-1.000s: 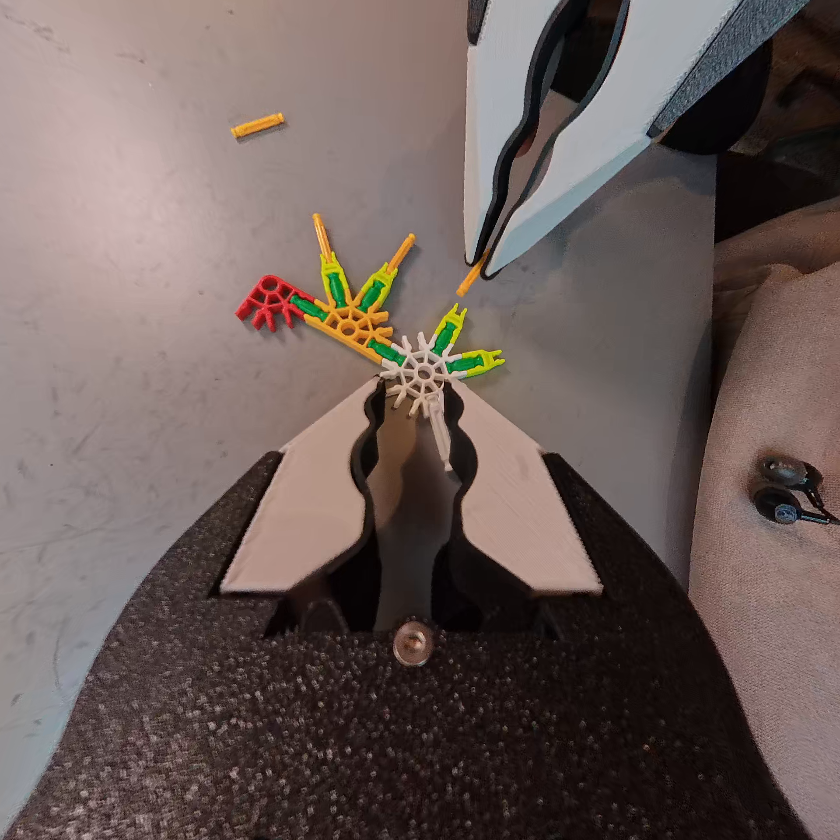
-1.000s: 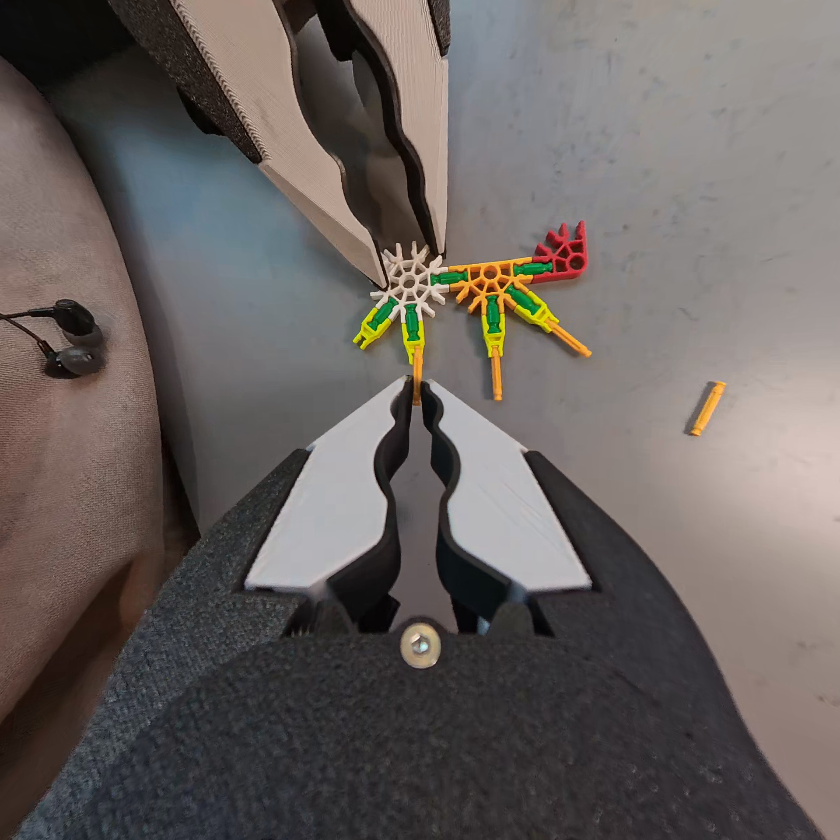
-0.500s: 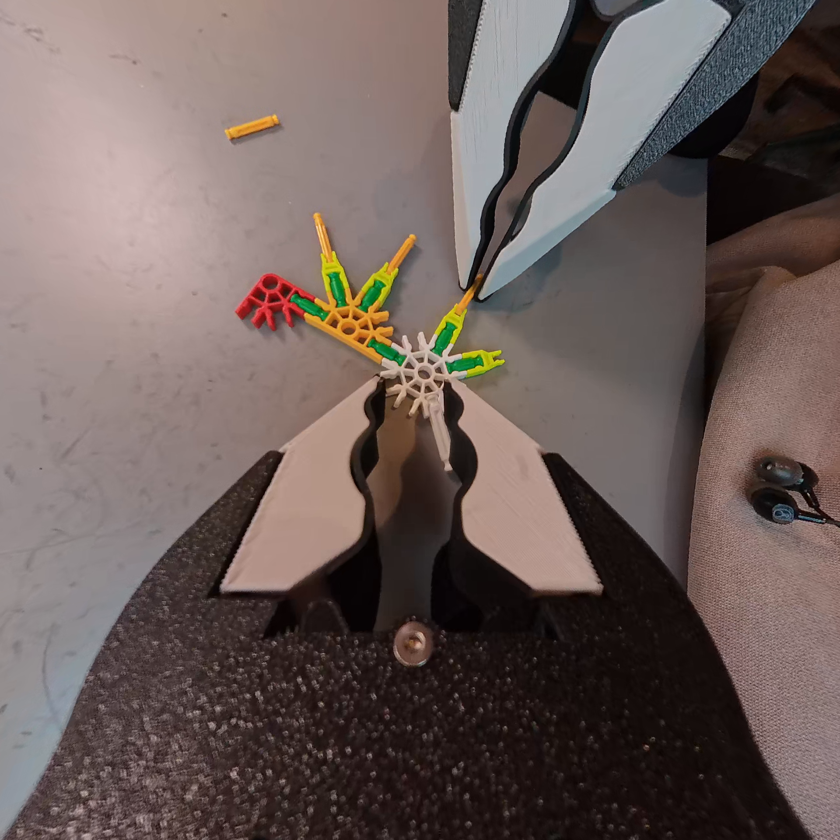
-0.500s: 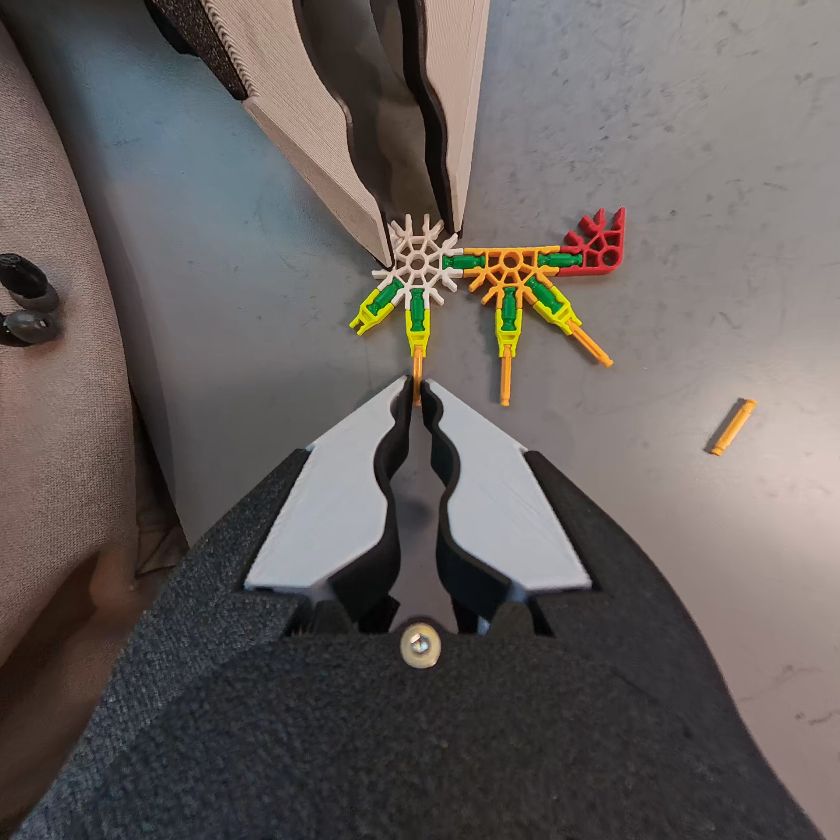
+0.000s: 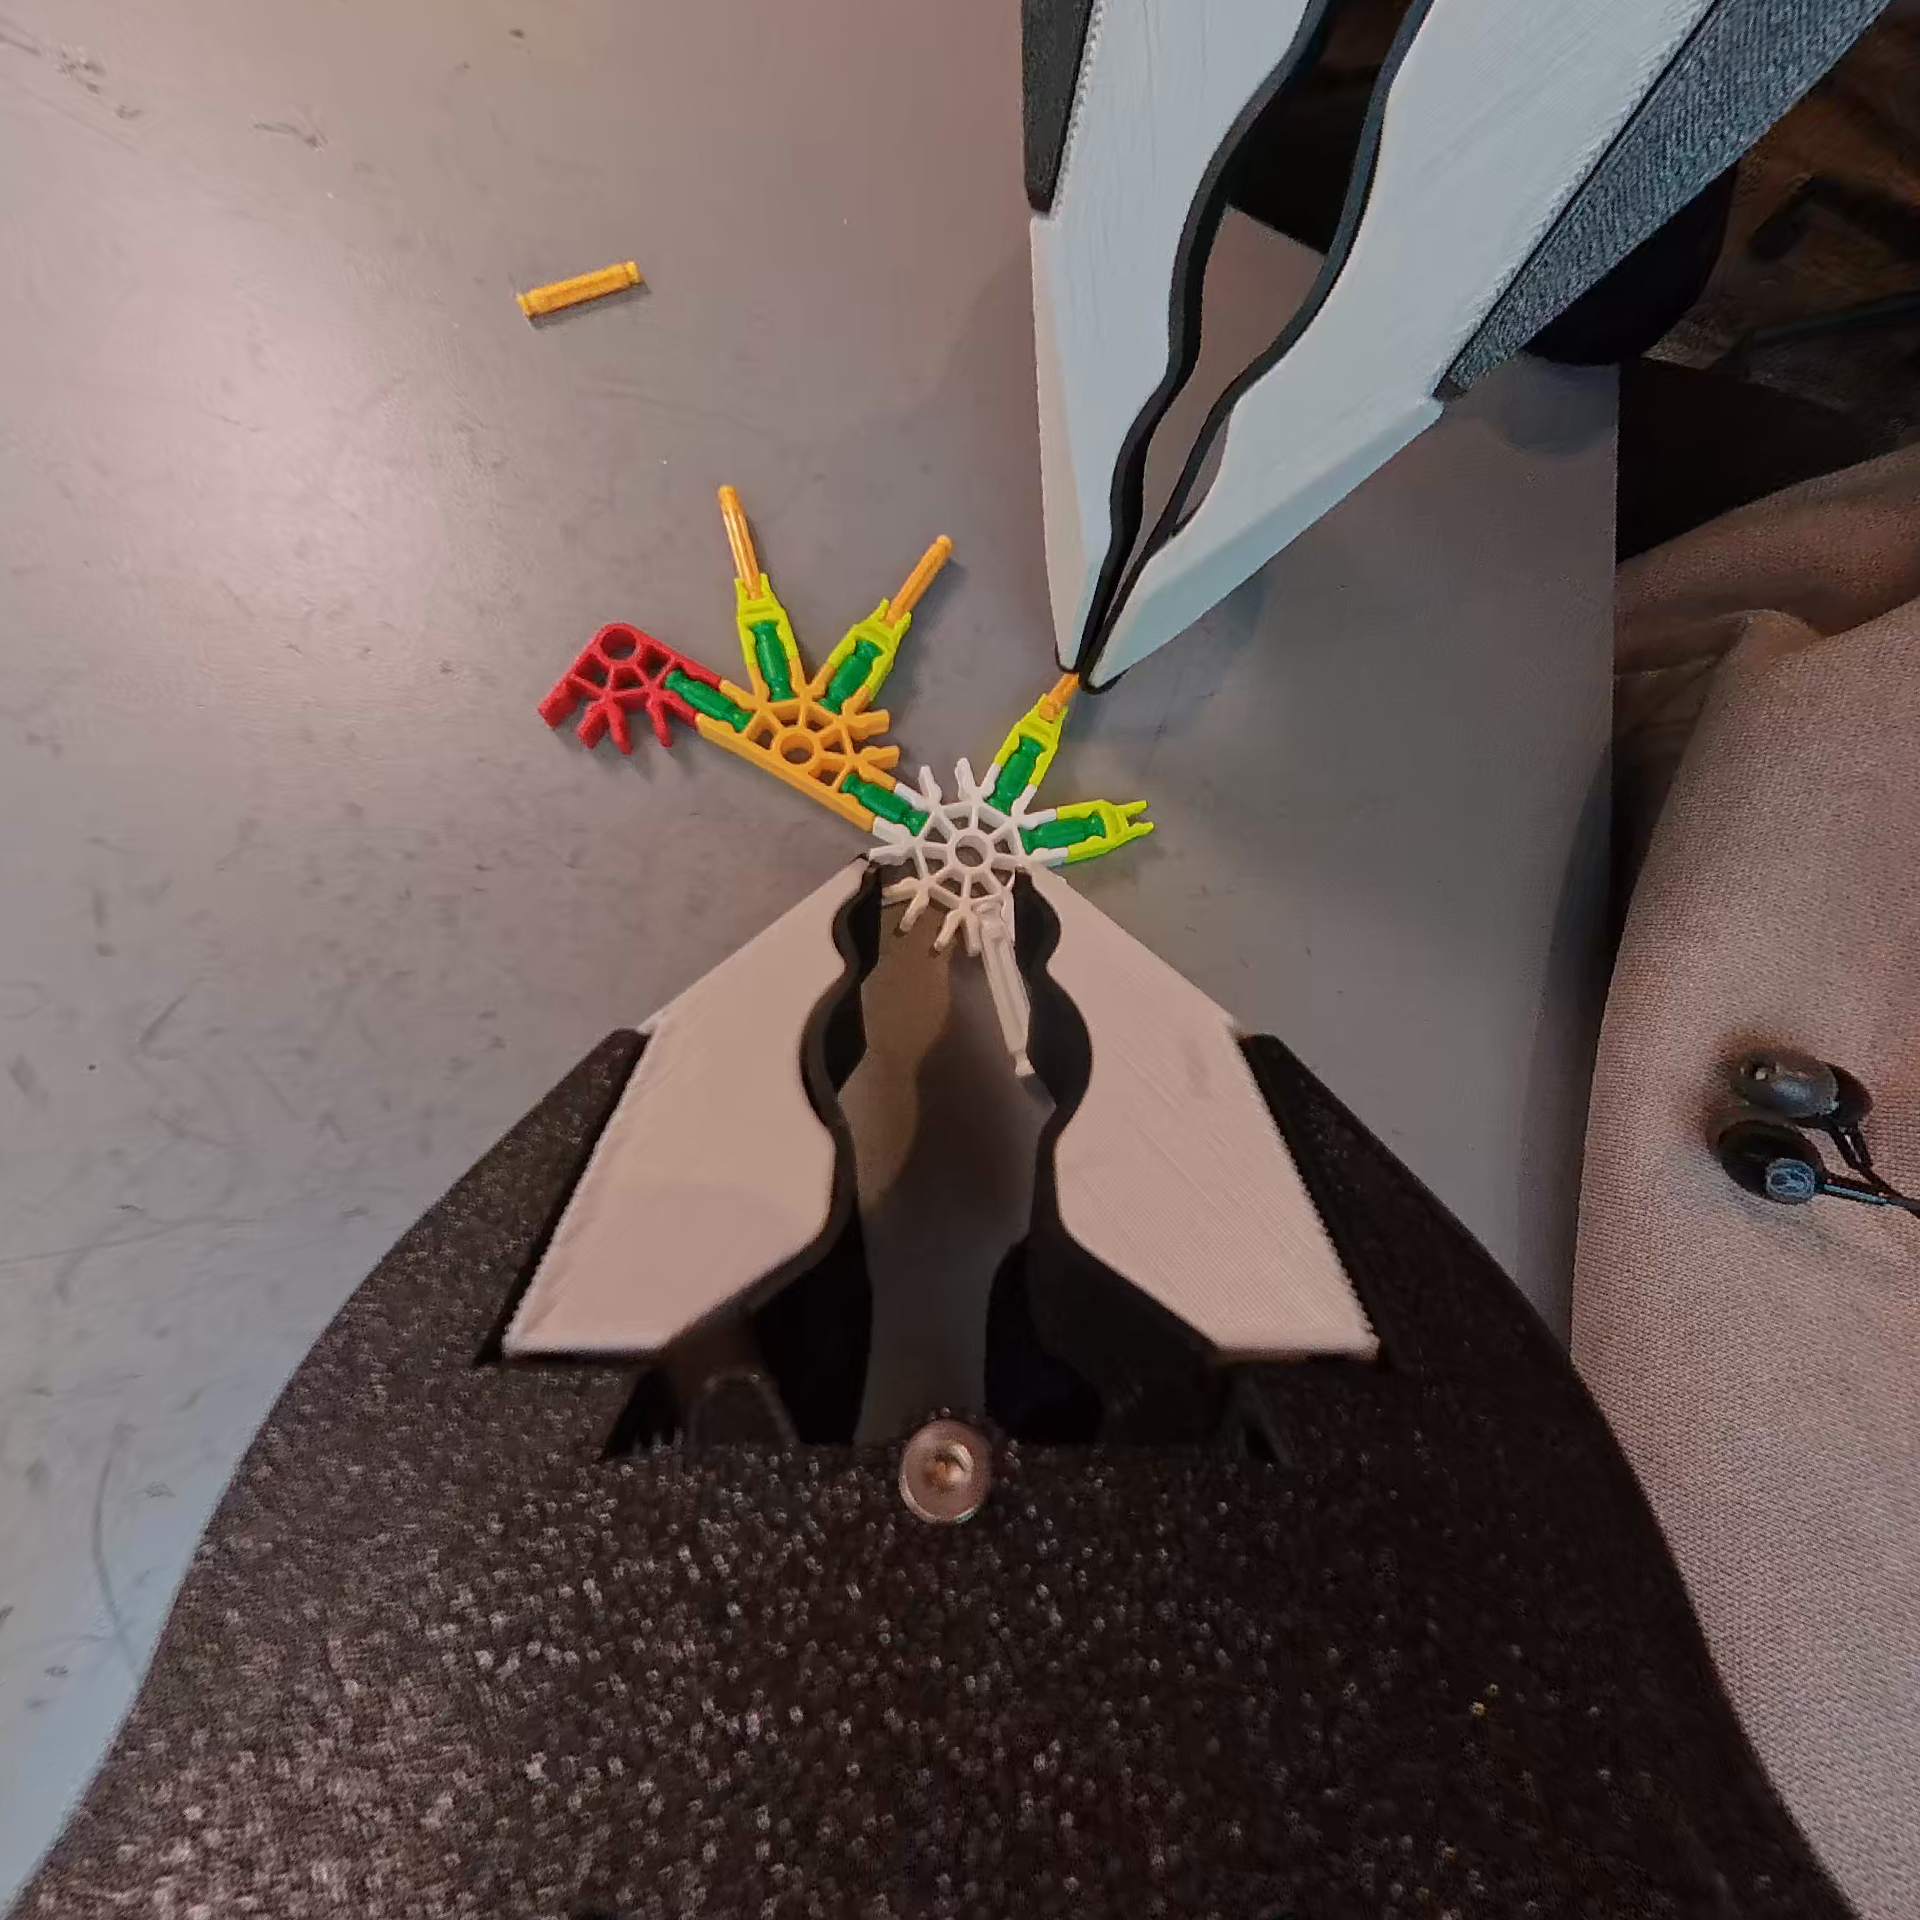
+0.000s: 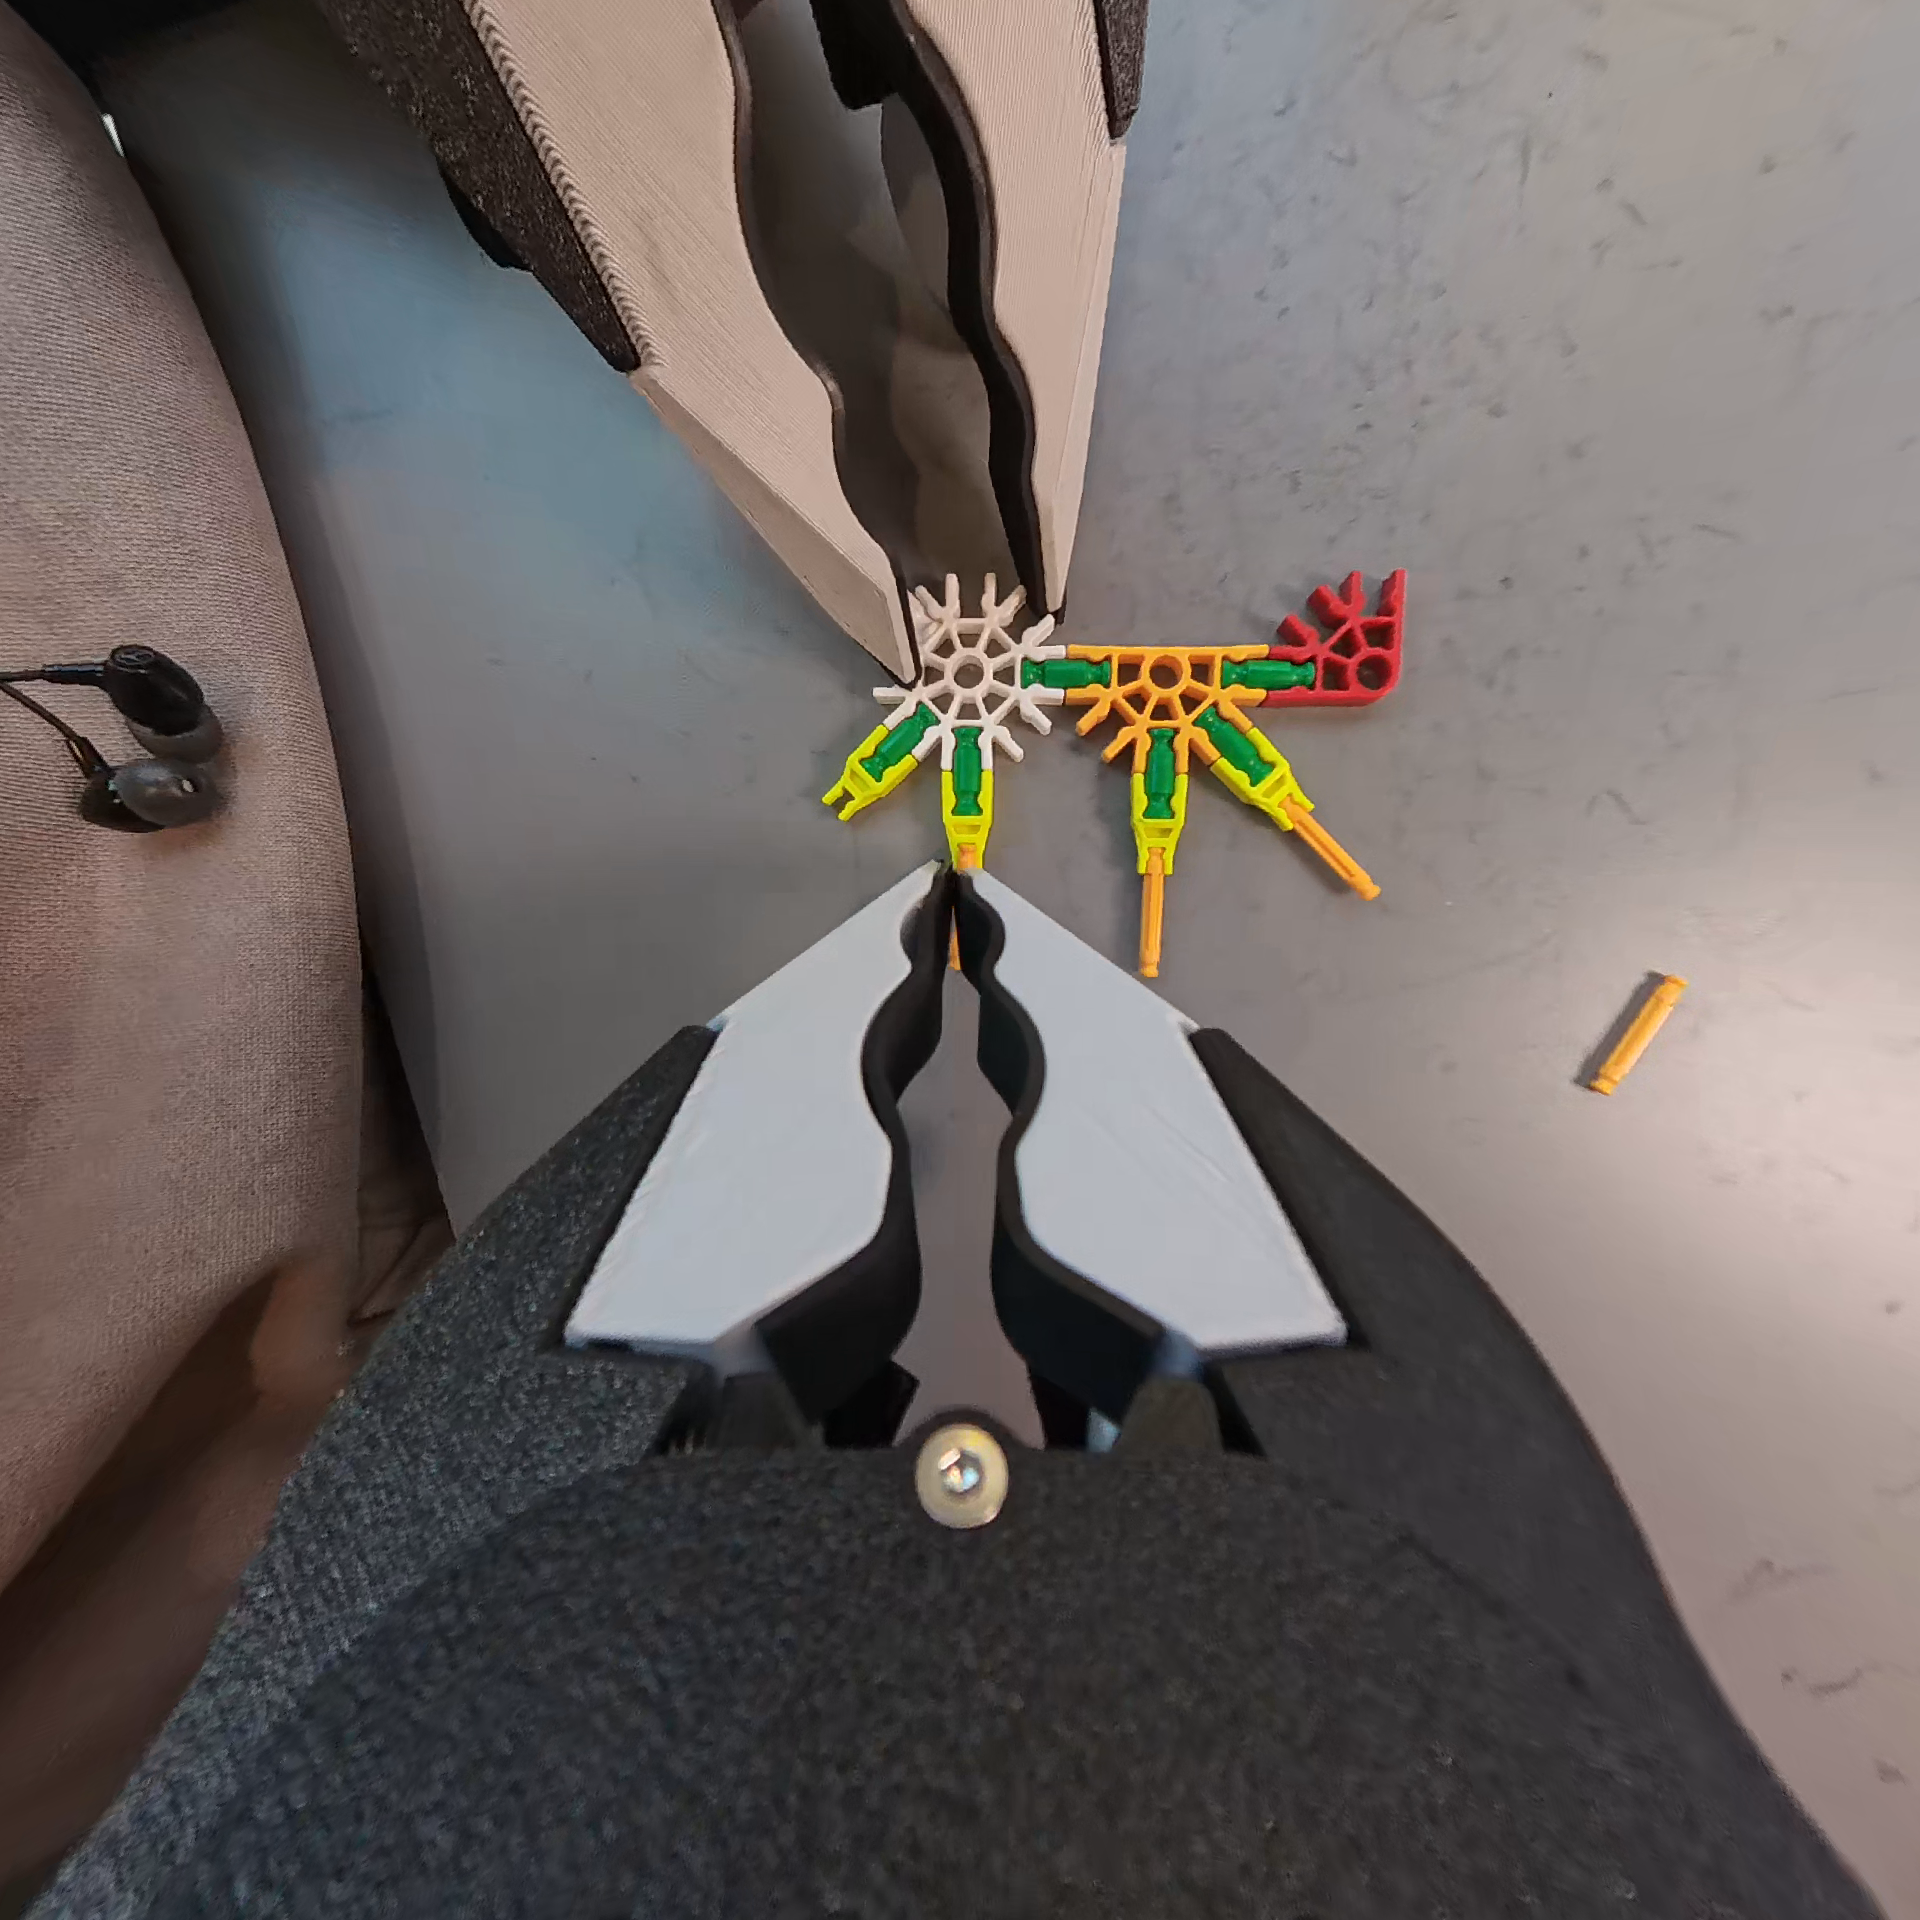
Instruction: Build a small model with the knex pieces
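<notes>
Both hand-held grippers meet over one small toy build on the grey surface [image 5: 260, 935]. Left hand-held gripper [image 5: 951, 878] is clamped on the white snowflake connector [image 5: 966, 852], a pale rod [image 5: 1006, 987] trailing back between its fingers. Opposite it, the right hand-held gripper [image 6: 954, 878] is pinched together on a short orange rod [image 6: 964, 858] whose far end sits at the mouth of a yellow-green clip [image 6: 966, 821] on that connector. Beyond the left gripper's tip and to its left, the chain runs on through an orange half-wheel connector [image 5: 800, 743] to a red corner connector [image 5: 613, 686]. A loose orange rod [image 5: 579, 288] lies well apart, farther out on the left. Black earbuds [image 5: 1787, 1132] rest on beige fabric [image 5: 1766, 1455] off to the left gripper's right. My worry: the rod is thin and held only at the tips, so any skew while pushing could make it pivot or slip out, or the snowflake could twist and pop a neighbouring joint.
</notes>
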